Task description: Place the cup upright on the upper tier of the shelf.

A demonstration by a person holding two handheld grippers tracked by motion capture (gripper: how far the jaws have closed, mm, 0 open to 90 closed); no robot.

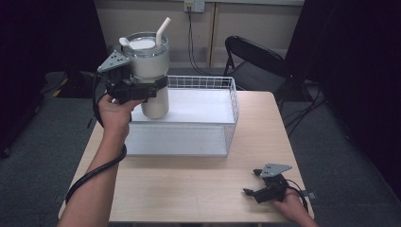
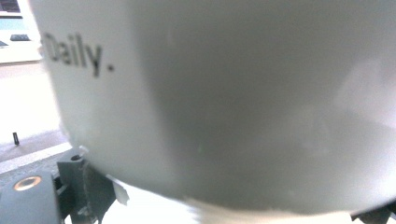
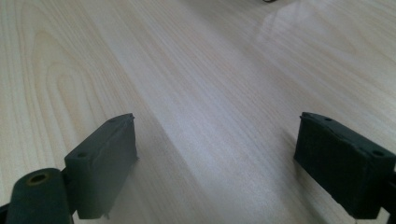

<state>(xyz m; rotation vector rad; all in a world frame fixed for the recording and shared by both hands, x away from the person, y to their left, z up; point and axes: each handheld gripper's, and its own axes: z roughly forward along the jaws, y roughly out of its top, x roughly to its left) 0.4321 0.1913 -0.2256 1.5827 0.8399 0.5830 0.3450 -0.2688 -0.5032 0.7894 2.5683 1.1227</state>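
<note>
A large white tumbler point(image 1: 150, 66) with a clear lid and a white straw hangs in the air above the left end of a white wire basket point(image 1: 222, 85). My left gripper point(image 1: 156, 87) is shut on the tumbler's body, just under its wide upper part. In the left gripper view the tumbler wall point(image 2: 233, 102) sits very close, with the printed word "Daily." on it. My right gripper point(image 1: 253, 182) rests low over the table's front right corner, open, its jaws wide apart with only bare wood point(image 3: 210, 93) between them.
The wire basket stands on the far half of the light wooden table point(image 1: 198, 184), its white floor bare. A black folding chair point(image 1: 255, 61) stands behind the table at the right. Dark curtains flank both sides.
</note>
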